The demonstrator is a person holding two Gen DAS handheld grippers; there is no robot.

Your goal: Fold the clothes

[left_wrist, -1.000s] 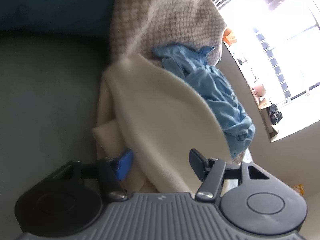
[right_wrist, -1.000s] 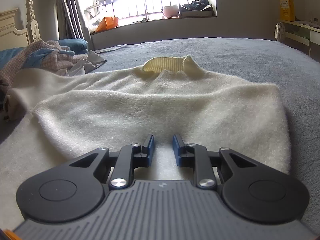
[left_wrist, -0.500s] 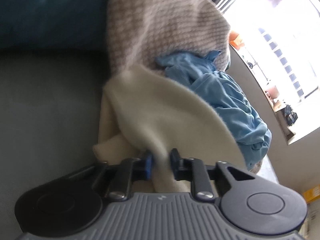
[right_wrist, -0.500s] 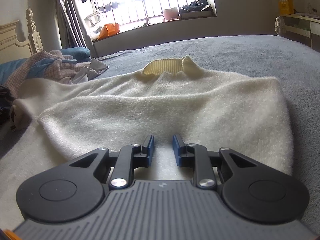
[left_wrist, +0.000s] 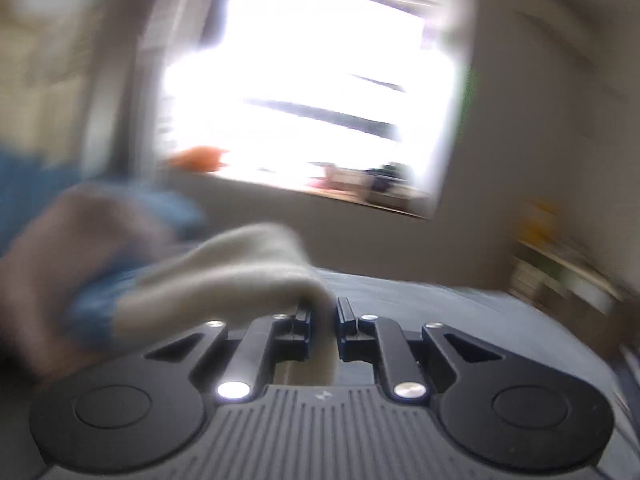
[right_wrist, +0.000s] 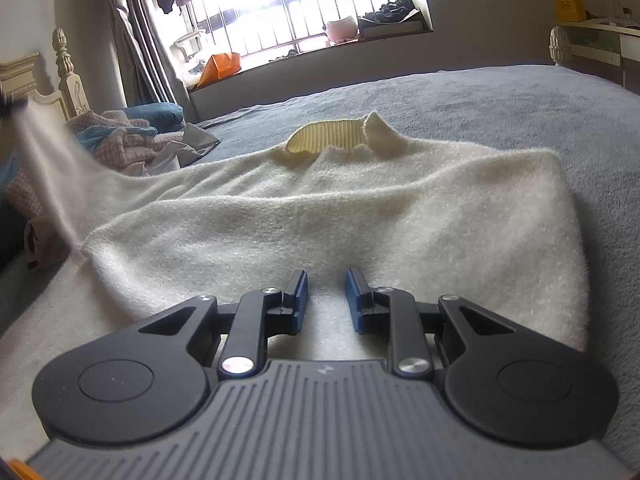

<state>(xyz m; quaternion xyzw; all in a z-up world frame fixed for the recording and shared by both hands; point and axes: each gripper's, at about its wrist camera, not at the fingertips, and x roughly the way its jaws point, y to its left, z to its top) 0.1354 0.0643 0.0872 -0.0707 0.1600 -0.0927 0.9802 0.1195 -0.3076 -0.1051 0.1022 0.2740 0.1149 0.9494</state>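
So the left claw (left_wrist: 323,312) is clamped on a fold of the cream sweater (left_wrist: 224,276), with the cloth bunched up between its fingers and trailing off to its left. That view is badly smeared, so I can only guess that the blue and brownish blur further left is the pile of other clothes (left_wrist: 80,248). Straight ahead of that claw is the bright window (left_wrist: 304,80).

The right claw (right_wrist: 326,286) sits low over the sweater (right_wrist: 360,208), fingers close together with a narrow gap. The fuzzy fabric runs right under that gap, but I honestly can't tell if it's pinched or just resting on top.

The sweater is spread on the grey bed (right_wrist: 500,104), with its ribbed collar (right_wrist: 332,136) straight ahead of the right claw. Up to that claw's left, one sleeve (right_wrist: 52,156) is lifted off the bed, blurry, in front of the clothes pile (right_wrist: 124,136) by the headboard (right_wrist: 68,80).
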